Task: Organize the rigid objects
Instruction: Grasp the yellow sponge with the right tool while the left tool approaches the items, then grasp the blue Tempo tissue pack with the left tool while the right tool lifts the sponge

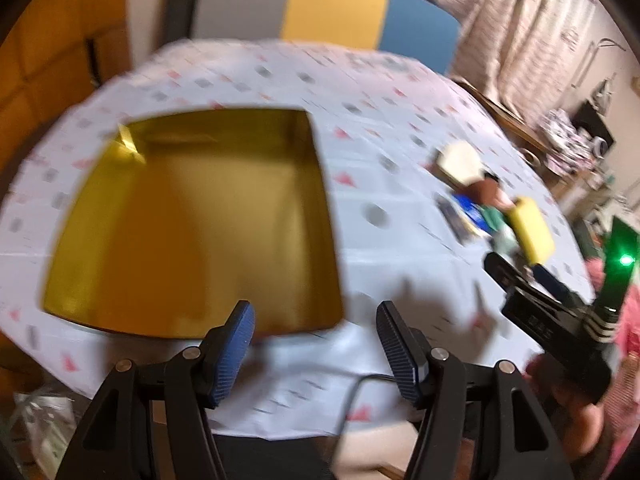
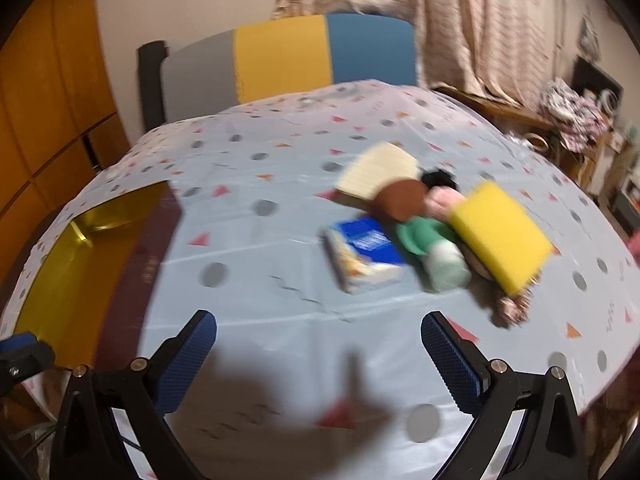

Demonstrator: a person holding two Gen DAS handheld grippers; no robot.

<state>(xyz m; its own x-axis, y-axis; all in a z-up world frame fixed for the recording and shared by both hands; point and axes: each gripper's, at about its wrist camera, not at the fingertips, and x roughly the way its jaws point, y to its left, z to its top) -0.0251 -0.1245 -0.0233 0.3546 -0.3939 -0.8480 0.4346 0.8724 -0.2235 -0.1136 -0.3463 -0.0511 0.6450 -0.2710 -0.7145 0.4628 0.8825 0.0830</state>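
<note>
Left gripper (image 1: 316, 344): jaws spread wide, nothing between the blue pads, hanging over the near edge of the table, right by the box
Right gripper (image 2: 320, 360): also wide apart and empty, pointed down at the cloth with the pile ahead of it
Gold box (image 1: 192, 224): big open box, shiny gold inside, nothing in it, sitting on the left half of the table, dark maroon outer wall showing from the right wrist view
Pile of stuff: clustered on the right half, well apart from the box
Yellow sponge (image 2: 502, 236): tilted, resting on top of the other things
Blue packet (image 2: 366, 254): lying flat, left edge of the pile
Green and white bottle (image 2: 434, 254): on its side, between packet and sponge
Cream pad (image 2: 378, 174): at the back, touching a brown round thing (image 2: 402, 200)
Tablecloth (image 2: 280, 168): pale blue, grey dots and red triangles
Chair (image 2: 280, 56): grey, yellow and blue back, behind the table
Everything's pretty blurry, so the small bits in the pile I can't make out
</note>
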